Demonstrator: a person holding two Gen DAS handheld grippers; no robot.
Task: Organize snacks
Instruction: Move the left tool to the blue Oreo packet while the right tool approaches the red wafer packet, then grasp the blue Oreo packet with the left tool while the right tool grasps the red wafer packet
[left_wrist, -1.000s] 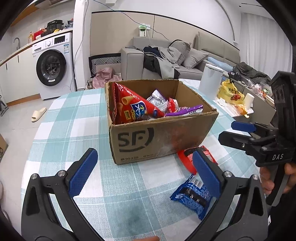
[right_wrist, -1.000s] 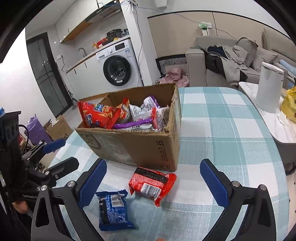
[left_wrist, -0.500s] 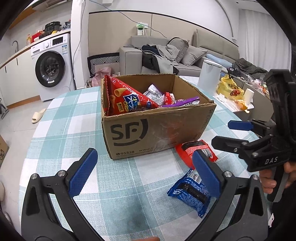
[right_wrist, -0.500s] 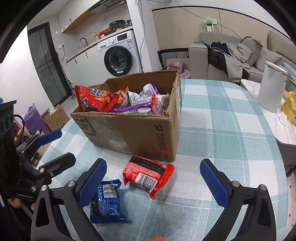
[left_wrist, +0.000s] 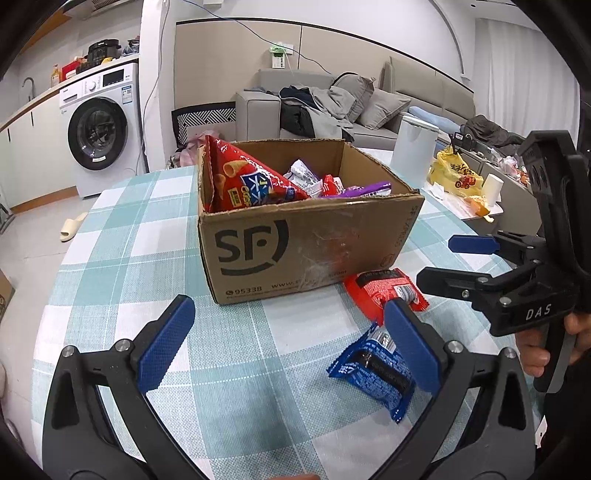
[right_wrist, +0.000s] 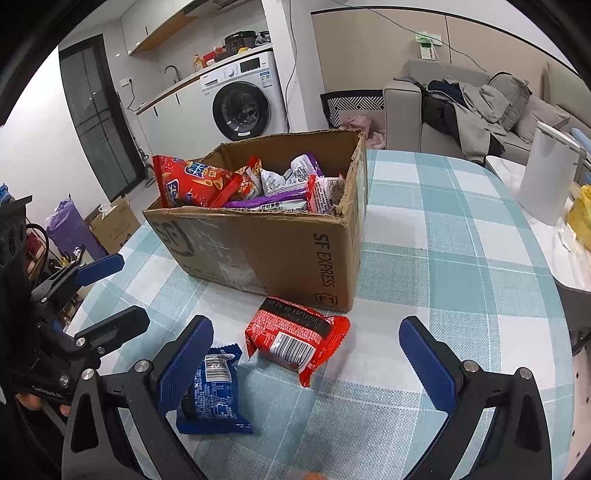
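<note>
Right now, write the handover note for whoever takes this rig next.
Left claw: open, empty, above the table.
Right claw: open, empty, low in front of the red packet.
Cardboard box: open-topped, already holding several snack bags.
Done: those bags are boxed.
Left: two packets lie outside on the table, the red one close to the box's near corner, the blue packet nearer the claws. Both need boxing.
</note>
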